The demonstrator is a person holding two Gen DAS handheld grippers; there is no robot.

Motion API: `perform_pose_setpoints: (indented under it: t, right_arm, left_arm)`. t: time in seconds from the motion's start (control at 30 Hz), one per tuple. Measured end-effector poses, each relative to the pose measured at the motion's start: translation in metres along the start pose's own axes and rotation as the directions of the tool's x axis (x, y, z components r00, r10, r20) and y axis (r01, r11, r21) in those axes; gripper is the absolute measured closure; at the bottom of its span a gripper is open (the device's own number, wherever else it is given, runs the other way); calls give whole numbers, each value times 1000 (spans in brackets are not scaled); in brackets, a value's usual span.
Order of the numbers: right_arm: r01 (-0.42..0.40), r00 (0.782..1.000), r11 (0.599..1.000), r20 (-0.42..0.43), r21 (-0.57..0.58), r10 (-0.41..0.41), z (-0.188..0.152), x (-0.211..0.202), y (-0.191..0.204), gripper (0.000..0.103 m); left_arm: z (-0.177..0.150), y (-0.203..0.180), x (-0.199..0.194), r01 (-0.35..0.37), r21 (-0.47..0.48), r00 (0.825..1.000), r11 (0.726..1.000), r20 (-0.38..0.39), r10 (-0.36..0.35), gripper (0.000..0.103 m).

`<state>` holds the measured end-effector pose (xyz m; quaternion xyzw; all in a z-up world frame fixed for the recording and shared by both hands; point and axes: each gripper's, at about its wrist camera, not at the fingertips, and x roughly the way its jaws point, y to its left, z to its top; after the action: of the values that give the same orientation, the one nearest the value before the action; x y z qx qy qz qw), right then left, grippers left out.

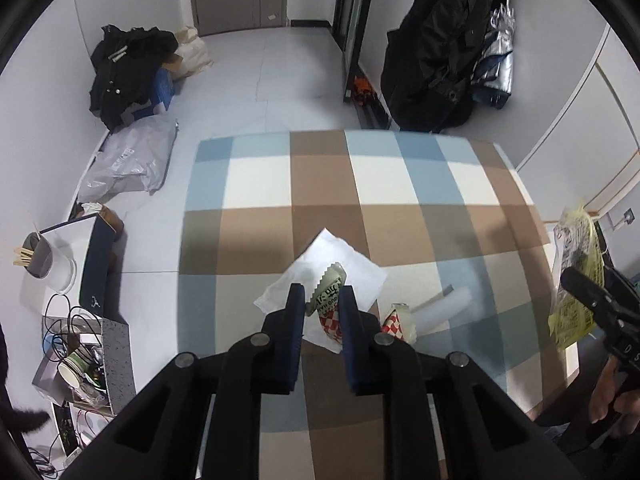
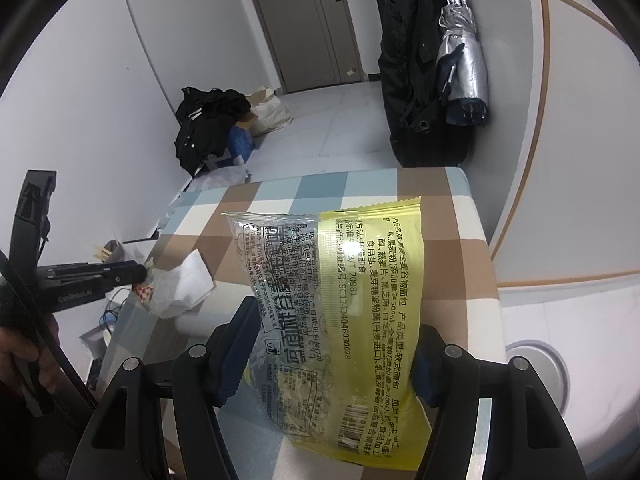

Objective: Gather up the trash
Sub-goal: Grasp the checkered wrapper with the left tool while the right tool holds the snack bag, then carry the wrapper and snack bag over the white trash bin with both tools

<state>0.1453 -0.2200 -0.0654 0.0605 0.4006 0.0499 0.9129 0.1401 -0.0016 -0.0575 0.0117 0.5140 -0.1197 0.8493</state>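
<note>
Task looks partly done, as a guess: two pieces are in the grippers, more trash lies loose, and no bin is clearly in view.

The right gripper (image 2: 332, 344) holds a yellow bag (image 2: 340, 304) upright, clear of the table (image 1: 400, 184), off its right edge in the left view. The bag fills the gap between the jaws; both pads sit against its sides, so they pinch it.

The left gripper (image 1: 322, 300) is low over the table's near edge, pointing forward and down. Its jaws are narrowed around a wrapper (image 1: 326, 298), red-checked with a serrated end. The pads look to be touching it, so I judge it pinched, though whether it is lifted off the napkin (image 1: 344, 260) beneath cannot be told.

Left on the table: the napkin, a second wrapper (image 1: 396, 322) just right of the left gripper, and a pale roll (image 1: 444, 306) beside that, all near the near edge.

Both hands are full, so dropping these off somewhere likely comes next.
</note>
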Motion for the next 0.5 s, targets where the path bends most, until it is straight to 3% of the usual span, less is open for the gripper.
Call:
perform_pose_setpoints:
  t: [0.3, 0.4, 0.5]
  right_arm:
    - [-37, 996, 999, 81, 35, 35, 16, -46, -7, 37]
    - [-55, 991, 996, 126, 63, 47, 24, -75, -21, 37]
    - [-53, 984, 995, 175, 90, 36, 34, -111, -41, 37]
  left_arm:
    - [24, -33, -56, 31, 31, 989, 999, 145, -35, 90]
    - [34, -53, -71, 63, 59, 981, 996, 181, -72, 90]
    - [46, -86, -83, 146, 96, 967, 985, 198, -162, 90]
